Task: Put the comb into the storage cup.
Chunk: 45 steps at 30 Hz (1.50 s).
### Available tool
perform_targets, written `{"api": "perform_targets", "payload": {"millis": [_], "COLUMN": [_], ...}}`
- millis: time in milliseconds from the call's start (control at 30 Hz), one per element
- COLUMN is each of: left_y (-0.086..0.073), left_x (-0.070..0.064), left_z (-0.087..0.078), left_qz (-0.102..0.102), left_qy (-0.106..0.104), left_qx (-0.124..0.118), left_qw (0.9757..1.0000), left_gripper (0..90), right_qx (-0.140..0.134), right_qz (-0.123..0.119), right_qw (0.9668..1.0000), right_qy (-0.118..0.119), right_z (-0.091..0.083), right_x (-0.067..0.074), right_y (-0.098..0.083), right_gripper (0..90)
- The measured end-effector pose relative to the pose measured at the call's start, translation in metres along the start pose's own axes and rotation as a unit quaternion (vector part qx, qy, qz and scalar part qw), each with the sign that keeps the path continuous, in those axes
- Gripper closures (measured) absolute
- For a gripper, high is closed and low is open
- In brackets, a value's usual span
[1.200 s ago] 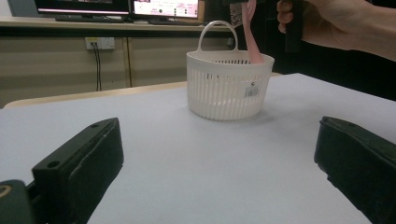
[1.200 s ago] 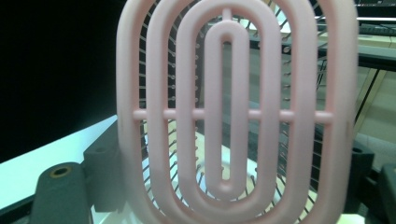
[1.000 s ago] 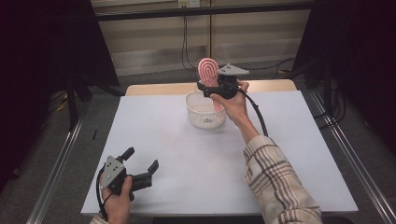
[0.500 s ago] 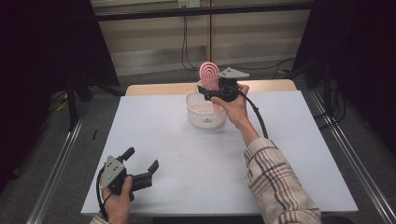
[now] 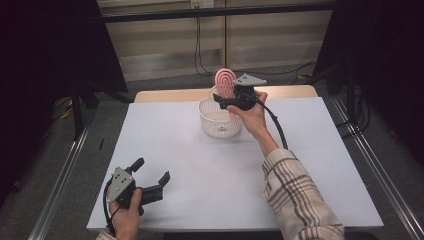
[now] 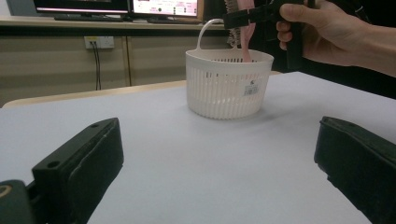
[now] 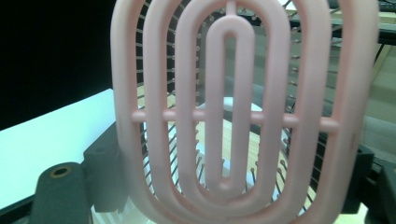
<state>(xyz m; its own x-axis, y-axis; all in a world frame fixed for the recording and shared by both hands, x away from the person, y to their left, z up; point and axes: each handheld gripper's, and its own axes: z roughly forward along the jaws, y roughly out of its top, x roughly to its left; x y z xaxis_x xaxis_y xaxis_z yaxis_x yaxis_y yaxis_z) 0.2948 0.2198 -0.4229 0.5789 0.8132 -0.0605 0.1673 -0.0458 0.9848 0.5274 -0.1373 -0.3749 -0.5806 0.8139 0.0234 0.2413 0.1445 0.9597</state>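
Above the white basket (image 5: 220, 117), near the far edge of the counter (image 5: 310, 165), the right gripper (image 5: 231, 100) grasps a pink hairbrush (image 5: 225, 83) between its jaws, head up, with the handle pointing down into the basket (the left gripper view shows the pink handle (image 6: 247, 44) already inside the rim). Seen along the right gripper's jaws, the vented brush head (image 7: 233, 107) stands almost upright. To finish the placement well, the brush should probably be lowered straight down, kept clear of the basket's arched handle (image 6: 208, 30), until its end meets the basket floor; only then should the jaws release, so that the light basket is neither tipped nor dragged. The left gripper (image 5: 150, 182) rests low at the near edge, jaws spread and empty, well apart from the basket.
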Motion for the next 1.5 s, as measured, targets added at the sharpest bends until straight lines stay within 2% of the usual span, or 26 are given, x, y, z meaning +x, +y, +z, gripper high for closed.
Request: {"api": "perform_targets", "payload": {"millis": [633, 1167, 1500], "left_y": [0.0, 0.0, 0.0], "left_x": [0.0, 0.0, 0.0], "left_z": [0.0, 0.0, 0.0], "left_qz": [0.001, 0.001, 0.0], "left_qy": [0.0, -0.001, -0.003], "left_qx": [0.001, 0.002, 0.002], "left_qw": [1.0, 1.0, 1.0], "left_gripper": [1.4, 1.4, 1.5], "right_qx": [0.027, 0.025, 0.028], "right_qz": [-0.011, -0.01, -0.01], "right_qw": [0.9995, 0.9996, 0.9993], "right_qy": [0.009, 0.011, 0.021], "right_z": [0.007, 0.012, 0.014], "right_x": [0.005, 0.012, 0.016], "right_y": [-0.007, -0.008, -0.006], "right_gripper": [19.7, 18.9, 17.7]}}
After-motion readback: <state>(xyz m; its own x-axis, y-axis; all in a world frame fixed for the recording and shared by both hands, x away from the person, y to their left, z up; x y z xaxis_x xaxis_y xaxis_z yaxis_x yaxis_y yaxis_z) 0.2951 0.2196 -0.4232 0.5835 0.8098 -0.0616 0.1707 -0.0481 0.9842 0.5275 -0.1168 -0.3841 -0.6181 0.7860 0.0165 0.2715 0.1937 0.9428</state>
